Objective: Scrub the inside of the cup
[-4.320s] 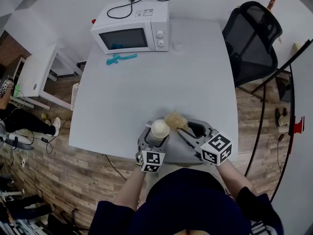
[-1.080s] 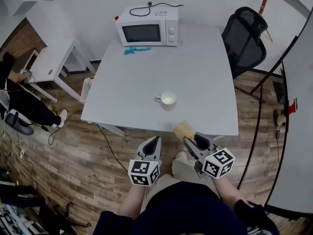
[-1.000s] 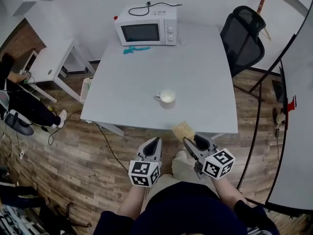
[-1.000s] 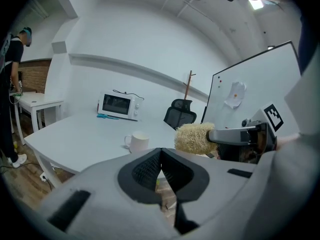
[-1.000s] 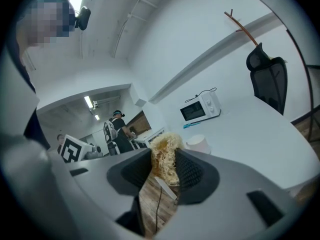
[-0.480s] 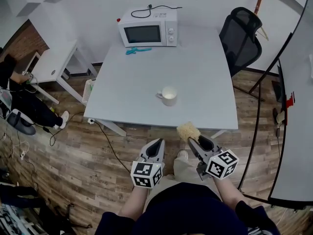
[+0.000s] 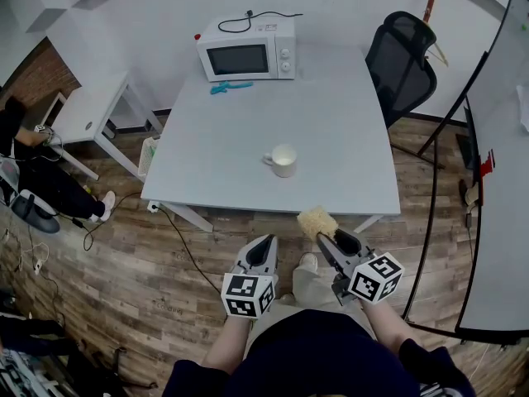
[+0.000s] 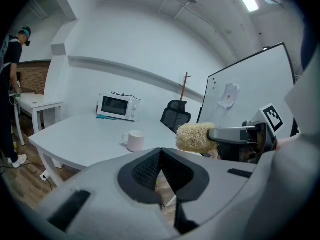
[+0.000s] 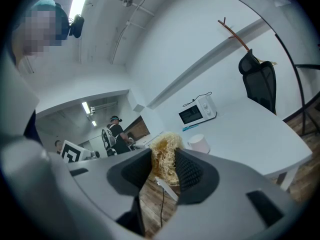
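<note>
A white cup (image 7: 283,160) stands upright on the grey table (image 7: 331,131), near its front middle, with nothing touching it. Both grippers hang off the table's front edge, above the wooden floor. My left gripper (image 7: 265,241) is shut with nothing in it; its jaws meet in the left gripper view (image 8: 161,153). My right gripper (image 7: 325,236) is shut on a straw-coloured scrubber (image 7: 316,221), whose fibres bulge out between the pads (image 9: 165,156). The cup (image 8: 135,141) lies ahead of the left gripper, and the scrubber (image 8: 196,137) shows to its right.
A white microwave (image 7: 246,56) and a teal tool (image 7: 231,87) sit at the table's far edge. A black office chair (image 7: 401,52) stands at the far right, a small white side table (image 7: 91,110) at the left. A whiteboard (image 8: 250,94) stands to the right.
The cup, held in the left gripper earlier, now stands alone on the table. Both grippers have drawn back past the front edge, drifting slightly further over the last second.
</note>
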Action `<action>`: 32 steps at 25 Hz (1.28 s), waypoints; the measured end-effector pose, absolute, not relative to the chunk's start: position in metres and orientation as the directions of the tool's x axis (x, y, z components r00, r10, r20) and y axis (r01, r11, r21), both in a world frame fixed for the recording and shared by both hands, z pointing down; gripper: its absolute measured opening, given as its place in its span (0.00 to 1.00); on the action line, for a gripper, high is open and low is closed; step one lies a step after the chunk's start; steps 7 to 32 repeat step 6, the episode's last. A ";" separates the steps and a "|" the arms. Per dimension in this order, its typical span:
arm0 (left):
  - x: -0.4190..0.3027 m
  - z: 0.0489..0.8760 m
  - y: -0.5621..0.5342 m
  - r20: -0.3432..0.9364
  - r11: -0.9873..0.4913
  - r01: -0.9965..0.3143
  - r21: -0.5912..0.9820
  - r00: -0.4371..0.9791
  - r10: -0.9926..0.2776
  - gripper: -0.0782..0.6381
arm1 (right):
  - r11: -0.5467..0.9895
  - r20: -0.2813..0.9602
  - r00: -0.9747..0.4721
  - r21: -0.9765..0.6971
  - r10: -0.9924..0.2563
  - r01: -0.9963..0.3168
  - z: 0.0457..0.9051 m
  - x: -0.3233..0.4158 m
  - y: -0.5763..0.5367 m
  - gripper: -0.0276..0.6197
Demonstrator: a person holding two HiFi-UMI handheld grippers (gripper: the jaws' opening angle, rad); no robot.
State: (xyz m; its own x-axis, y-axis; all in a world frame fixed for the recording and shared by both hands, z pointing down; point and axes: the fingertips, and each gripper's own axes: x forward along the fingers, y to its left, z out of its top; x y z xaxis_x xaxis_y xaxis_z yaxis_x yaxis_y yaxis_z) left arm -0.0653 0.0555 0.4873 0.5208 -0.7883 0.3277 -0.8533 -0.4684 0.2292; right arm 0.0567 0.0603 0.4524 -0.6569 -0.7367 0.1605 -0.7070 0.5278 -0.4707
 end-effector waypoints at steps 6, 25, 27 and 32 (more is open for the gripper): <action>-0.065 0.486 0.059 0.328 -0.463 -0.857 0.225 0.514 -0.793 0.13 | 0.532 0.151 -0.658 -0.469 -0.738 -0.705 0.449 0.057 0.064 0.27; -0.065 0.486 0.059 0.328 -0.463 -0.857 0.225 0.514 -0.793 0.13 | 0.532 0.151 -0.658 -0.469 -0.738 -0.705 0.449 0.057 0.064 0.27; -0.065 0.486 0.059 0.328 -0.463 -0.857 0.225 0.514 -0.793 0.13 | 0.532 0.151 -0.658 -0.469 -0.738 -0.705 0.449 0.057 0.064 0.27; -0.065 0.486 0.059 0.328 -0.463 -0.857 0.225 0.514 -0.793 0.13 | 0.532 0.151 -0.658 -0.469 -0.738 -0.705 0.449 0.057 0.064 0.27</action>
